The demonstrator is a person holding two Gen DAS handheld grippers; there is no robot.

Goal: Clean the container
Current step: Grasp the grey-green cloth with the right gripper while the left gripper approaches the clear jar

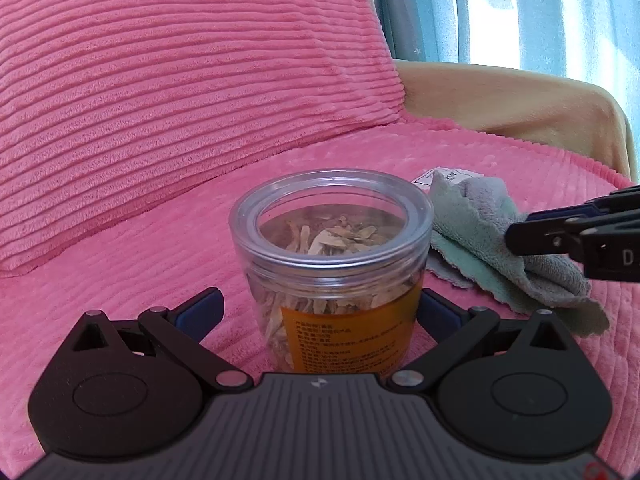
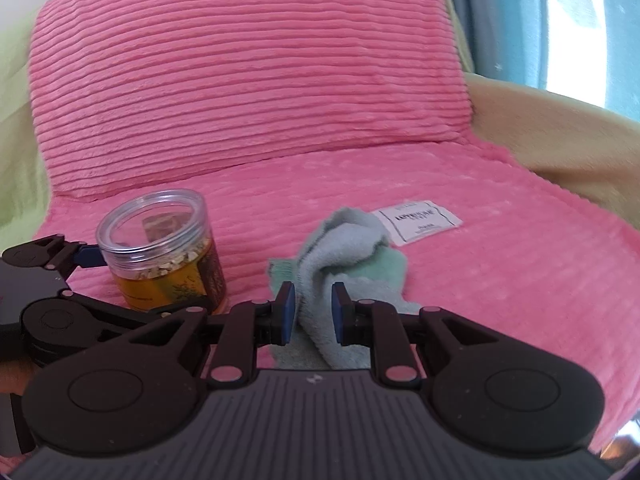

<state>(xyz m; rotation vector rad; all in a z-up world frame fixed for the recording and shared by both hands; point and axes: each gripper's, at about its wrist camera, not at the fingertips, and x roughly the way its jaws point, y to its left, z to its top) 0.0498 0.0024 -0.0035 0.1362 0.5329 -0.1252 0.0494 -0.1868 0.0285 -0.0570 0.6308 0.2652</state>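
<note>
Pink ribbed plush covers the seat cushion [image 2: 460, 280] and the big back pillow [image 2: 248, 80] behind it, with pale green fabric showing at the far left edge of the right wrist view. Leftmost of the objects, the left gripper [image 1: 320, 316] has its blue-padded fingers [image 1: 202, 312] spread to either side of the clear plastic container [image 1: 332, 264], which stands upright on the cushion with its clear lid on, dried pieces inside and an orange label round its lower half; whether the pads touch its wall cannot be told. Just right of the container lies a crumpled cloth [image 2: 348, 264], grey on one face and mint green on the other. The right gripper [image 2: 314, 312] has its fingers close on either side of a raised grey fold of that cloth, pinching it. Beyond the cloth a white sewn tag [image 2: 418, 222] lies flat on the cushion. Farther right a tan armrest [image 2: 560, 144] rises, and blue curtains [image 1: 520, 12] hang behind it.
</note>
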